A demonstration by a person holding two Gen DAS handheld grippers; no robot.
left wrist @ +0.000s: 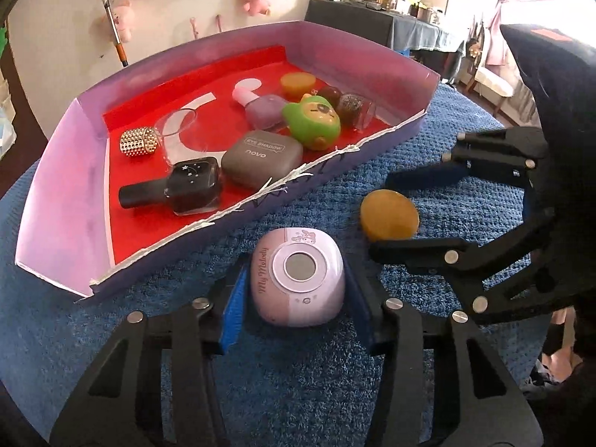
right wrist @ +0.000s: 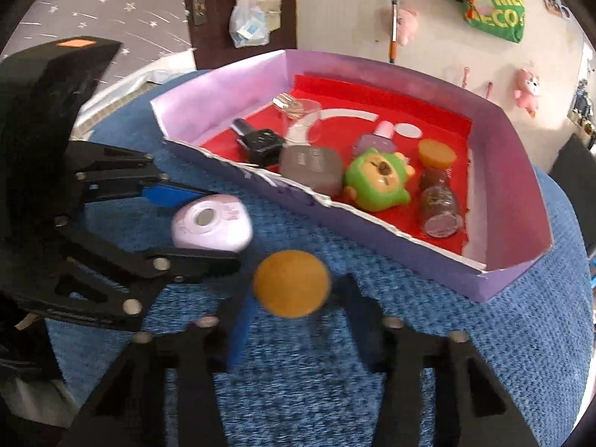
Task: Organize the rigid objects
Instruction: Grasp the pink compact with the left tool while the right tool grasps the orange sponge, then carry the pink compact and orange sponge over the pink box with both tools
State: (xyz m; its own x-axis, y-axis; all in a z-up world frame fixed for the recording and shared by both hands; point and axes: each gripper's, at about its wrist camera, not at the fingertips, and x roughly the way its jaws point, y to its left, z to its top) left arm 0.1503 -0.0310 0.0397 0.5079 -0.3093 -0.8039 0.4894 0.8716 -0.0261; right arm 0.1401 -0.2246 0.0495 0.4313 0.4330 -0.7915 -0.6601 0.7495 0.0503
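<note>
A lilac My Melody case (left wrist: 298, 279) lies on the blue mat (left wrist: 298, 380), just in front of the purple tray. My left gripper (left wrist: 298, 283) is shut on it, with a blue pad (left wrist: 232, 309) against each side. The right wrist view shows the same case (right wrist: 210, 227) held in that left gripper (right wrist: 219, 227). To its right, an orange disc (left wrist: 389, 216) sits between the black fingers of my right gripper (left wrist: 383, 216), which is shut on it. In the right wrist view the disc (right wrist: 292, 283) faces the camera between the right gripper (right wrist: 298, 287) fingers, slightly blurred.
The purple tray (left wrist: 335, 160) has a red floor and a torn front wall. It holds a black polish bottle (left wrist: 186, 186), a grey eye shadow case (left wrist: 260, 156), a green toy (left wrist: 311, 123), a lilac bottle (left wrist: 260, 108), an orange cap (left wrist: 298, 83) and a gold studded piece (left wrist: 138, 143).
</note>
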